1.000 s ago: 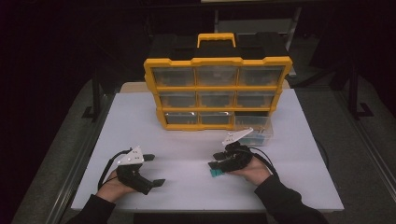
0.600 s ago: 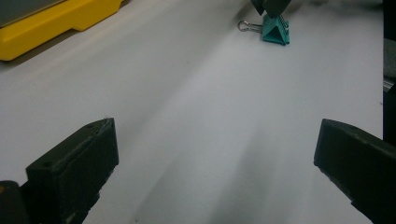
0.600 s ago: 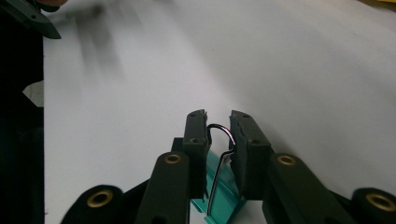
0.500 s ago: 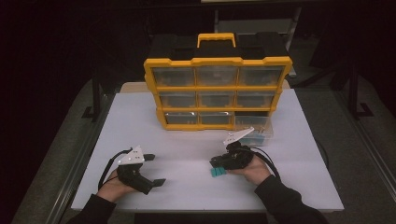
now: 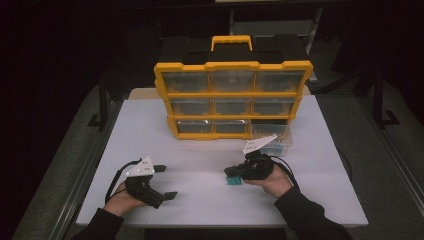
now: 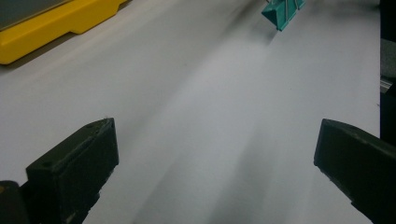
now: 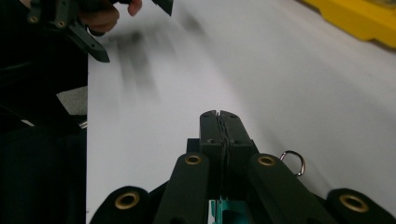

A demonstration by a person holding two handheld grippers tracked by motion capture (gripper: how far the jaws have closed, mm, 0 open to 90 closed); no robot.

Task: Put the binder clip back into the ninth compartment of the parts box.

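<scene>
A teal binder clip (image 5: 233, 180) lies on the white table (image 5: 200, 150) at the tip of my right gripper (image 5: 231, 173). In the right gripper view the jaws of that gripper (image 7: 219, 114) have just been closing and now stand pressed together. The clip's teal body (image 7: 224, 215) shows under them, and one wire handle (image 7: 293, 162) sticks out free to the right. The grip seems to be on the clip's other handle. My left gripper (image 5: 166, 181) rests open at the front left with nothing between its fingers. In its own view, the left gripper (image 6: 215, 154) faces the clip (image 6: 280, 14) far ahead.
A yellow organiser with clear drawers (image 5: 232, 100) stands upright at the back of the table. Its bottom right drawer (image 5: 274, 144) is pulled out, just behind my right hand. The table's front edge runs close under both forearms. Dark floor and frames surround the table.
The right gripper's jaws have drawn together over the teal clip, and the hand has barely shifted. The left gripper and the organiser have stayed in place.
</scene>
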